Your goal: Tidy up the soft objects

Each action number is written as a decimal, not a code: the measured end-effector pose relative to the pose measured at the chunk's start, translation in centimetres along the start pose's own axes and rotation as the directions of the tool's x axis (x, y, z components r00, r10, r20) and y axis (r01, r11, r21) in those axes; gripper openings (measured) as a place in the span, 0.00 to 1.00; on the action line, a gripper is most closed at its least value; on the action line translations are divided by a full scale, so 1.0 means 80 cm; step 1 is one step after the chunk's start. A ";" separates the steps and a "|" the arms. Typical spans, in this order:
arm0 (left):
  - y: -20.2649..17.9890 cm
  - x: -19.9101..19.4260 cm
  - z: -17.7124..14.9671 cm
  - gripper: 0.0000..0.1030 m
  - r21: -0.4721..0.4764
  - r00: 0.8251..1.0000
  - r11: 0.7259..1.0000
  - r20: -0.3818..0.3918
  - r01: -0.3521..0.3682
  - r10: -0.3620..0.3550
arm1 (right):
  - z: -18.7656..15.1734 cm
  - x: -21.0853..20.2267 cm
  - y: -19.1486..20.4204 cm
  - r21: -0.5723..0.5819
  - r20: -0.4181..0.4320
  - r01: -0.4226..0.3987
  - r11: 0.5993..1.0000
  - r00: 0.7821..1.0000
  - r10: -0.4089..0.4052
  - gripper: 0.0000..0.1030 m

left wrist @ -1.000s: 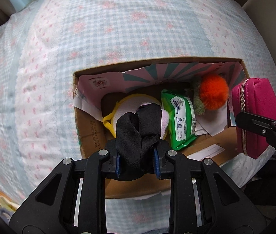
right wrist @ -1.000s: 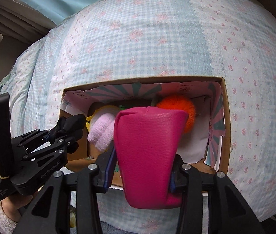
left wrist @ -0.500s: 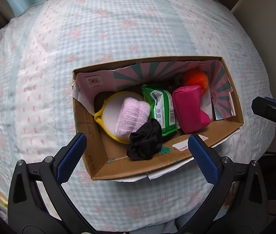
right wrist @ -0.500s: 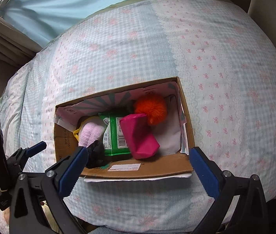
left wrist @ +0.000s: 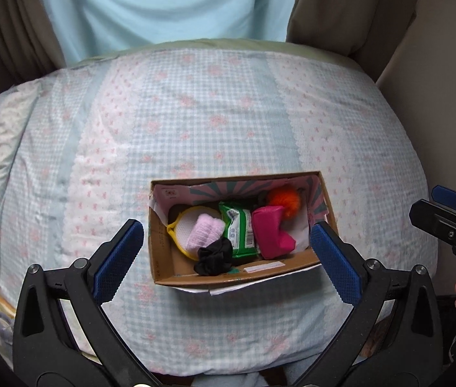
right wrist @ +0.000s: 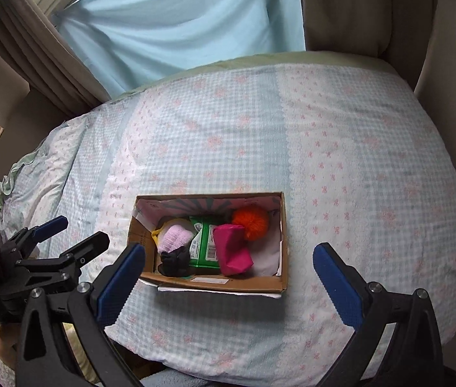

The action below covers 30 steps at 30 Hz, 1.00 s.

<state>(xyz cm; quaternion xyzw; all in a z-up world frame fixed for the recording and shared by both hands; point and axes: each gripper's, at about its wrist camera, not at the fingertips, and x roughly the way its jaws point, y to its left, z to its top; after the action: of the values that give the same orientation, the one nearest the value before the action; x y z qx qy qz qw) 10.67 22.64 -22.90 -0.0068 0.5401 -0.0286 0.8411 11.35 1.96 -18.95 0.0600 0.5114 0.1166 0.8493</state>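
A cardboard box (left wrist: 160,248) (right wrist: 284,258) sits on the bed near its front edge. Inside lie a black scrunchie (left wrist: 214,256) (right wrist: 173,259), a pale pink knit piece (left wrist: 204,233) (right wrist: 175,238) on a yellow-rimmed pad (left wrist: 179,225), a green wipes pack (left wrist: 239,230) (right wrist: 205,240), a magenta pouch (left wrist: 273,235) (right wrist: 231,249) and an orange pompom (left wrist: 284,197) (right wrist: 251,223). My left gripper (left wrist: 228,259) (right wrist: 70,235) is open and empty, held back above the box's front. My right gripper (right wrist: 229,279) (left wrist: 447,206) is open and empty too.
The bed (left wrist: 228,113) (right wrist: 340,161) has a pale blue checked cover with pink bows. A light blue curtain (right wrist: 179,16) and beige drapes (left wrist: 8,22) hang behind it. A beige wall (right wrist: 453,64) stands to the right.
Both grippers let go: the black scrunchie and the magenta pouch now lie in the box. Both grippers opened wide and pulled back and up from the box.
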 end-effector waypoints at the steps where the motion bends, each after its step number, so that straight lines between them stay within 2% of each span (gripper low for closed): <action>1: -0.006 -0.023 0.007 1.00 -0.009 0.999 1.000 0.041 0.002 -0.002 | 0.006 -0.027 0.000 -0.022 0.047 0.012 1.000 0.999 -0.011 1.00; 4: -0.030 -0.099 0.028 1.00 -0.023 0.984 1.000 0.180 0.003 0.001 | 0.021 -0.106 -0.002 -0.055 0.183 0.064 0.996 0.982 -0.053 1.00; 6: -0.043 -0.151 0.038 1.00 -0.028 0.960 1.000 0.280 -0.001 0.009 | 0.027 -0.150 -0.002 -0.068 0.261 0.108 0.992 0.962 -0.087 1.00; 10: -0.071 -0.230 0.041 1.00 -0.035 0.905 0.999 0.425 -0.016 0.030 | 0.030 -0.215 -0.003 -0.073 0.376 0.164 0.984 0.918 -0.125 1.00; 12: -0.084 -0.259 0.037 1.00 -0.035 0.876 0.999 0.481 -0.028 0.042 | 0.027 -0.237 -0.005 -0.062 0.418 0.180 0.982 0.898 -0.138 1.00; 15: -0.101 -0.288 0.028 1.00 -0.026 0.843 0.999 0.537 -0.039 0.047 | 0.019 -0.257 -0.007 -0.055 0.465 0.213 0.975 0.870 -0.164 1.00; 18: -0.112 -0.306 0.018 1.00 -0.029 0.816 0.999 0.577 -0.035 0.045 | 0.012 -0.262 -0.011 -0.053 0.481 0.233 0.971 0.858 -0.180 1.00; 23: -0.125 -0.319 0.007 1.00 -0.024 0.792 0.998 0.607 -0.065 0.067 | 0.003 -0.267 -0.022 -0.024 0.488 0.230 0.973 0.852 -0.189 1.00; 30: -0.133 -0.322 0.001 1.00 -0.004 0.790 0.997 0.610 -0.071 0.059 | -0.002 -0.275 -0.028 -0.001 0.499 0.244 0.970 0.840 -0.211 1.00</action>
<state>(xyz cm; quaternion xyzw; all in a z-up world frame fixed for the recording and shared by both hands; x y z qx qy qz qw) -0.34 13.41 0.96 0.0107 0.2401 -0.0010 0.9707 1.62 -5.93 -0.69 -0.0004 0.2758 0.0121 0.9611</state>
